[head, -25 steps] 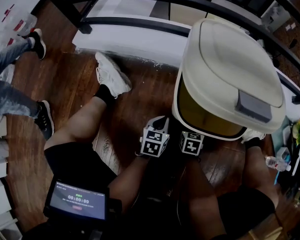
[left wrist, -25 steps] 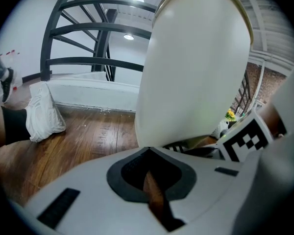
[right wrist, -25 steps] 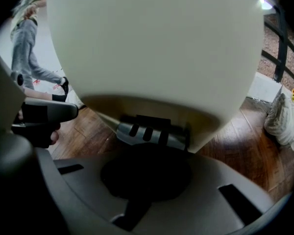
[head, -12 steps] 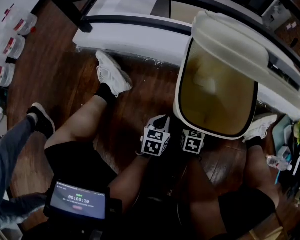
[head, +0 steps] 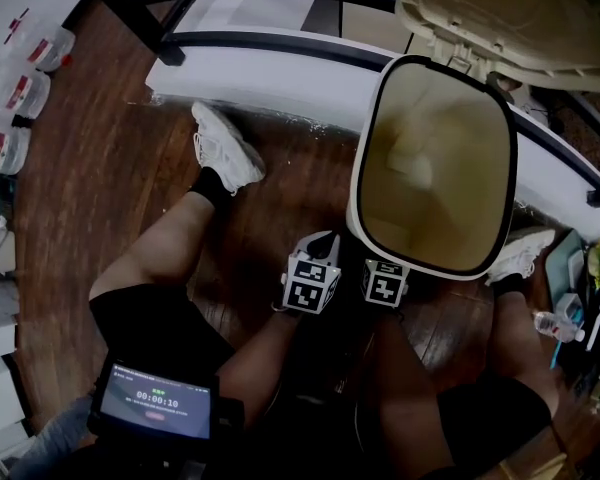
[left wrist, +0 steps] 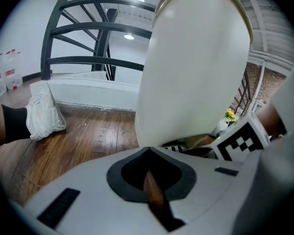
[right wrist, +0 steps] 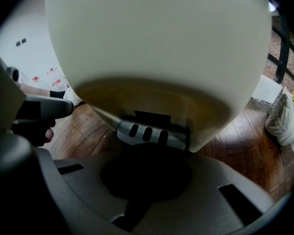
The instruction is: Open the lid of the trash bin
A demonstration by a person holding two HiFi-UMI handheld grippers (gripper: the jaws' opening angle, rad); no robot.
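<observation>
- Now that the lid [head: 500, 18] stands swung up and back, no longer flat on the trash bin [head: 430, 208] as a second ago, the mouth gapes and the task looks done.
- Right claw [right wrist: 148, 151]: jaws together, empty, right at the grey pedal [right wrist: 152, 133] at the bin's foot, seemingly pressing it.
- Left claw [left wrist: 148, 153]: likewise closed on nothing, just beside the bin's wall.

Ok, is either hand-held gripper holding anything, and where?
Nothing. The left hand-held gripper and right hand-held gripper are shut, empty; the right sits by the pedal of the trash bin.
</observation>
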